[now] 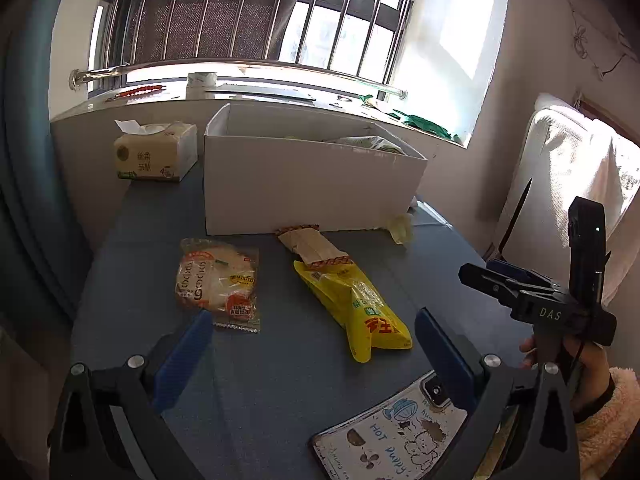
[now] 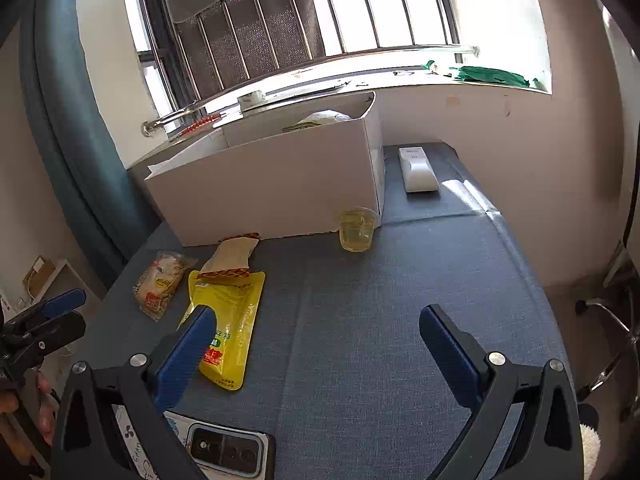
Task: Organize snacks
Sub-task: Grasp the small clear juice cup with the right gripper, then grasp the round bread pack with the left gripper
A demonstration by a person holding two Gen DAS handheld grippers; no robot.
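Hovering over the blue tabletop [image 1: 280, 392], the left gripper [image 1: 314, 344] has its jaws spread wide with nothing between them. In the left wrist view, a clear bun pack [image 1: 218, 282] lies ahead on the left, a yellow pouch [image 1: 356, 304] on the right, and a tan wrapper [image 1: 310, 246] sits between the pouch and the white box [image 1: 304, 184], touching its front wall. A tissue pack [image 1: 156, 152] stands left of the box; a phone [image 1: 392, 436] lies near the right finger, and the right gripper [image 1: 516, 284] hangs at the far right. In the right wrist view, the right gripper [image 2: 318, 344] is likewise agape and empty, its left finger over the pouch [image 2: 230, 320]. The bun pack [image 2: 160, 284] lies left of it, a jelly cup [image 2: 357, 230] at the box [image 2: 272, 184] corner, a white device [image 2: 416, 170] beyond.
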